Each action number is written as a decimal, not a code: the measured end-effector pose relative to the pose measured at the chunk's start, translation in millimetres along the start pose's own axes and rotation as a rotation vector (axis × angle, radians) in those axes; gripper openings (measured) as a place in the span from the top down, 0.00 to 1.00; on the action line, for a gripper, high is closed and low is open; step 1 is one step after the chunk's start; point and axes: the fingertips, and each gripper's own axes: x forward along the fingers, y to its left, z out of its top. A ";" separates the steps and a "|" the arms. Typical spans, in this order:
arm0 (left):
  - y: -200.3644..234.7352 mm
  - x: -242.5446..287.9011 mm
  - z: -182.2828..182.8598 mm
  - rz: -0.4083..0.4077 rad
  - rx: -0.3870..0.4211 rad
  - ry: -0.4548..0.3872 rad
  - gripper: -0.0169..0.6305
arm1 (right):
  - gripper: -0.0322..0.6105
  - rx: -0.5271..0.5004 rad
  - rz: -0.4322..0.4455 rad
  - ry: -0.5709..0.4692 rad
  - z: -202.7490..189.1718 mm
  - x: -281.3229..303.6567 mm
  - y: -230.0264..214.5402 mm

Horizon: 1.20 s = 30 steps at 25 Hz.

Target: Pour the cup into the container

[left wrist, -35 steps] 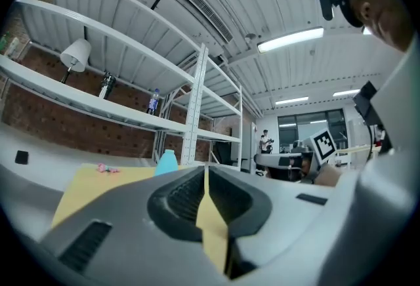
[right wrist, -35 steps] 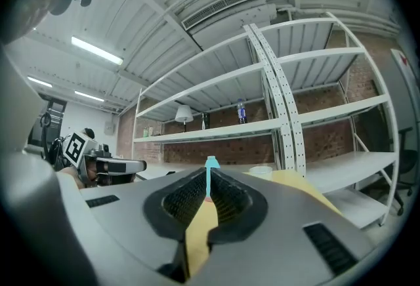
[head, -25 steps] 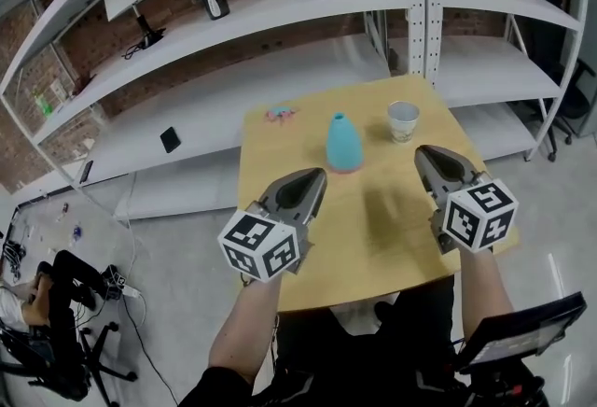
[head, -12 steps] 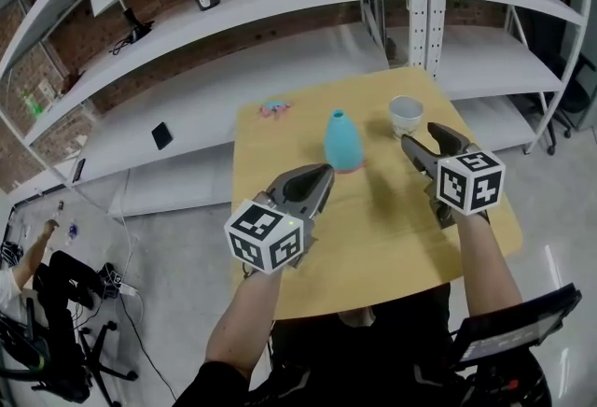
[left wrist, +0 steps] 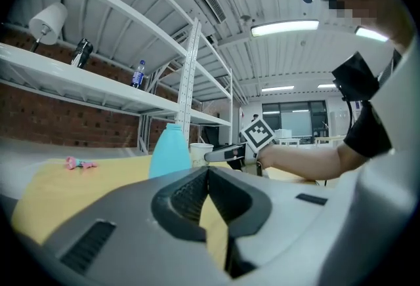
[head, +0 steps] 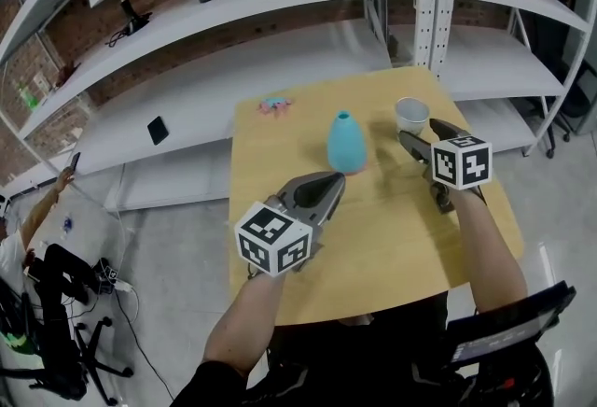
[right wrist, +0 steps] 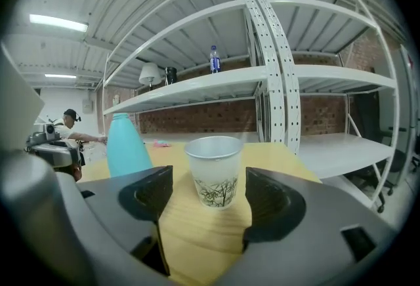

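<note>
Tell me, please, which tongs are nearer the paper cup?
Right. The right tongs, jaws just opened and empty, face the paper cup closely; the shut left tongs hang back by the blue vase.

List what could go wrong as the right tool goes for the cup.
1. The right tool, jaws just opened, has the paper cup ahead of its gap, ungripped; a misaligned approach could tip it.
2. The cup looks thin; squeezing hard may crush it.
3. The blue container has a narrow mouth; pouring may spill.
</note>
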 end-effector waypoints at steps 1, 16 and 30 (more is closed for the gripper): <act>0.3 0.0 -1.3 0.000 0.001 0.002 0.97 | 0.44 0.000 0.004 0.004 -1.3 3.3 -0.1; 44.5 -13.9 -17.0 0.051 0.005 0.077 0.97 | 0.44 0.015 0.010 0.007 0.6 23.1 -2.8; 34.9 -6.9 -11.3 -0.041 0.015 0.026 0.97 | 0.49 -0.007 0.026 0.012 7.1 24.5 -0.8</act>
